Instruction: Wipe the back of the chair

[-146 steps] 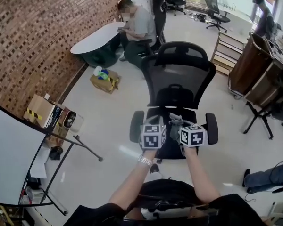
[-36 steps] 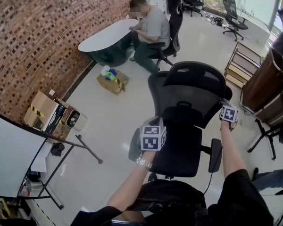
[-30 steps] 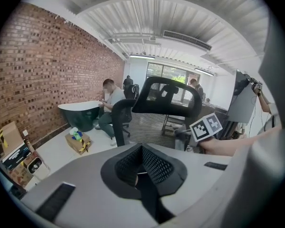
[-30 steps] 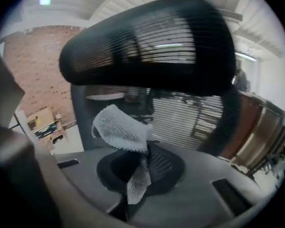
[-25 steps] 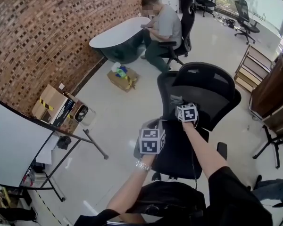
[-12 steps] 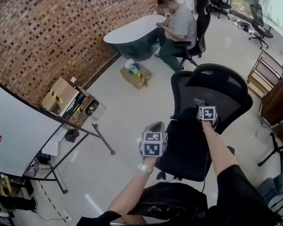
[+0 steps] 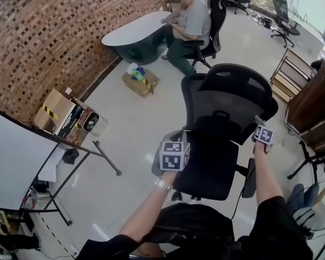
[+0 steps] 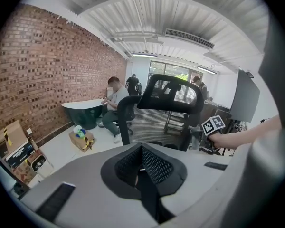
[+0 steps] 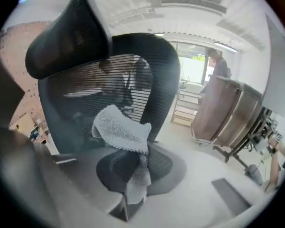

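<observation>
A black office chair with a mesh back (image 7: 227, 99) stands in front of me, its seat (image 7: 206, 164) below it. My right gripper (image 7: 261, 130) is at the right edge of the chair back, shut on a grey cloth (image 7: 258, 120). In the right gripper view the cloth (image 9: 119, 126) hangs out of the jaws and lies against the mesh back (image 9: 80, 87). My left gripper (image 7: 175, 149) hovers by the seat's left side, off the chair. Its jaws (image 8: 142, 167) are shut with nothing between them. That view also shows the chair (image 8: 168, 96) and the right gripper's marker cube (image 8: 213, 125).
A person (image 7: 187, 20) sits at a rounded white table (image 7: 132, 32) at the back. A cardboard box (image 7: 139, 80) lies on the floor nearby. More boxes (image 7: 58, 112) line the brick wall. A whiteboard on a stand (image 7: 13, 164) is at left, a wooden cart (image 7: 310, 99) at right.
My right gripper with the cloth has swept from the middle of the chair back to its right edge. The left gripper has stayed by the seat.
</observation>
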{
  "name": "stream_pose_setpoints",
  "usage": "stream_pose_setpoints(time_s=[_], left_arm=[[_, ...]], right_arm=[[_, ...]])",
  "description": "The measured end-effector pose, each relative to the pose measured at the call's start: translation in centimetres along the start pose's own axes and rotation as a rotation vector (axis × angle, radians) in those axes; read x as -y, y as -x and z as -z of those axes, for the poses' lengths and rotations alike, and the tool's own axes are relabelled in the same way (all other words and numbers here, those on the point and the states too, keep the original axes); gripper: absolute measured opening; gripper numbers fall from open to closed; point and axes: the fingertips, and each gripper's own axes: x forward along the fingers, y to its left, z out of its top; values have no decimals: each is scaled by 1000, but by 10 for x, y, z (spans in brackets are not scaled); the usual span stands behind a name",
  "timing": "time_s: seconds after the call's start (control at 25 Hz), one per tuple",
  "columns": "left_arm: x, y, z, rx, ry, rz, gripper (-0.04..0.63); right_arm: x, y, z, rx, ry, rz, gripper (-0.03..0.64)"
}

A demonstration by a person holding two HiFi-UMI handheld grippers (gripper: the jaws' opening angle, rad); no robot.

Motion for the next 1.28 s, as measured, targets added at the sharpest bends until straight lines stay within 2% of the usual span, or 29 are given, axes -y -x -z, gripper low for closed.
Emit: stream_pose_setpoints(time_s=[0.08,0.12,0.48,0.56,0.64,0.76,0.92,1.0,1.16,1.28], left_arm=[[-2,0,1,-3,-2,2,4],[-4,1,2,-7,-4,-1,4],[-20,14,2,-4,-1,-66,3],[-26,19,3,-9,-2,-82,4],[-34,25,5,-14,-2,-101,3],[-45,29,7,-11,7,-123,3],[-51,22,6,-15,19,-119,3],[-47,15,4,-18,21,-94,3],[-29,2,3,-21,15,-50,3],[-15,-4,2,-22,4,-18,3]], right_arm=[[-13,7,1,10,15,10,28],[-36,9,0,21,36,-23,28],[-332,-4,1,53,317,-480,27],[-364,-13,1,39,348,-511,28],[-373,-27,6,10,378,-490,28],[-347,-47,11,-31,403,-410,28],[-278,-58,5,-38,331,-309,28],[-236,-55,2,-27,291,-260,28],[-135,-41,3,-17,198,-102,28],[-60,-32,16,-65,120,6,28]])
